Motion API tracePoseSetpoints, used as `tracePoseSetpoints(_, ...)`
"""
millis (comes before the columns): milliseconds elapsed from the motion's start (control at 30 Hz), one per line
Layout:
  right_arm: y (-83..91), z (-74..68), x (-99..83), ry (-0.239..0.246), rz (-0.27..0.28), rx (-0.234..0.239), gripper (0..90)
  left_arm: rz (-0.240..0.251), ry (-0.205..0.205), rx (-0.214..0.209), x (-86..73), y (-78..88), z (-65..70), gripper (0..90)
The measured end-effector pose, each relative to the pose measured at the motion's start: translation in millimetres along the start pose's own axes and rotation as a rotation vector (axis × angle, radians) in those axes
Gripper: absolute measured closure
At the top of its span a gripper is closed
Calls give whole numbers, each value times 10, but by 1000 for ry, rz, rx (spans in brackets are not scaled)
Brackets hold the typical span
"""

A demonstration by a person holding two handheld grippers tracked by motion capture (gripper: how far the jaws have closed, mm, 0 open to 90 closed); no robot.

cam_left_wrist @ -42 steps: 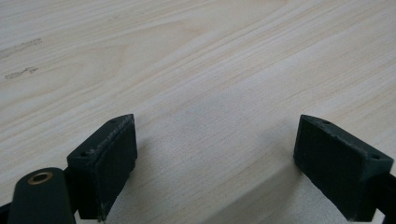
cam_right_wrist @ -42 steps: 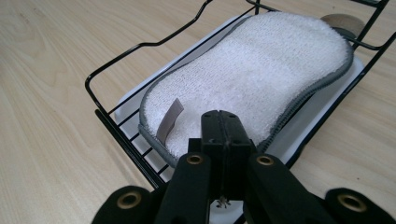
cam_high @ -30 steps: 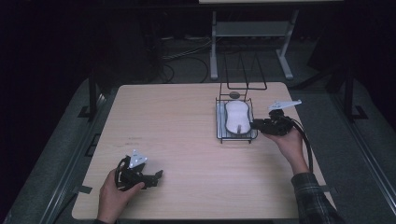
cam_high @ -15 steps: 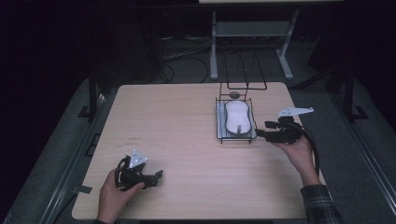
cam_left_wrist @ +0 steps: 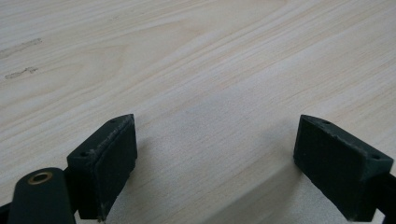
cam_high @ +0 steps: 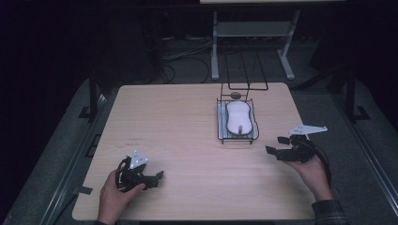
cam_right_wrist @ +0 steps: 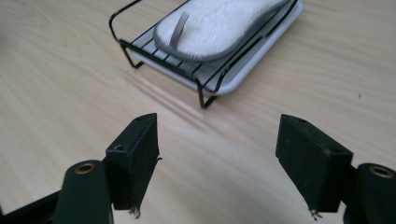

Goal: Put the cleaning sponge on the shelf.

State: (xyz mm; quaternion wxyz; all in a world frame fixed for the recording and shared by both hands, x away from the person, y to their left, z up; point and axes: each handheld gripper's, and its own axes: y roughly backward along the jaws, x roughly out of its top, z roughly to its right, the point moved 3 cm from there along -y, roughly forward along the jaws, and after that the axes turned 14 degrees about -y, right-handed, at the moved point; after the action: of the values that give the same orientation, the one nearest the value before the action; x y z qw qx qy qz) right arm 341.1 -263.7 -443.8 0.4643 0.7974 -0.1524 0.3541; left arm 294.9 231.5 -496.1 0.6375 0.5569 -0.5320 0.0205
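White oval sponge (cam_high: pixel 239 118) lies lengthwise in the black wire rack (cam_high: pixel 220 123), just up-left of the nearer right gripper (cam_high: pixel 277 145), whose empty jaws have just been opening; left gripper (cam_high: pixel 157 176) open, well apart.

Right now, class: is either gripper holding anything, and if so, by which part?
Nothing is held. The right gripper, jaws just opened, is apart from the sponge in its rack. The left gripper is open over bare table.
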Motion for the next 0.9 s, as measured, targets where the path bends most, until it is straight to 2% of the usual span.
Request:
tracePoseSetpoints(200, 56, 2, -175, 4, 1, -30, 253, -1, -3, 0, -1, 0, -2, 126)
tracePoseSetpoints(267, 70, 7, -238, 0, -4, -26, 251, -1, -3, 0, -1, 0, -2, 126)
tracePoseSetpoints(400, 97, 15, -358, 10, -15, -52, 235, -1, -3, 0, -1, 0, -2, 126)
tracePoseSetpoints(533, 130, 49, -482, -2, -30, -61, 208, -1, -3, 0, -1, 0, -2, 126)
tracePoseSetpoints(700, 140, 78, -618, -4, -52, -110, 158, -1, -3, 0, -1, 0, -2, 126)
tracePoseSetpoints(900, 171, 100, -723, -8, -61, -139, 139, -1, -3, 0, -1, 0, -2, 126)
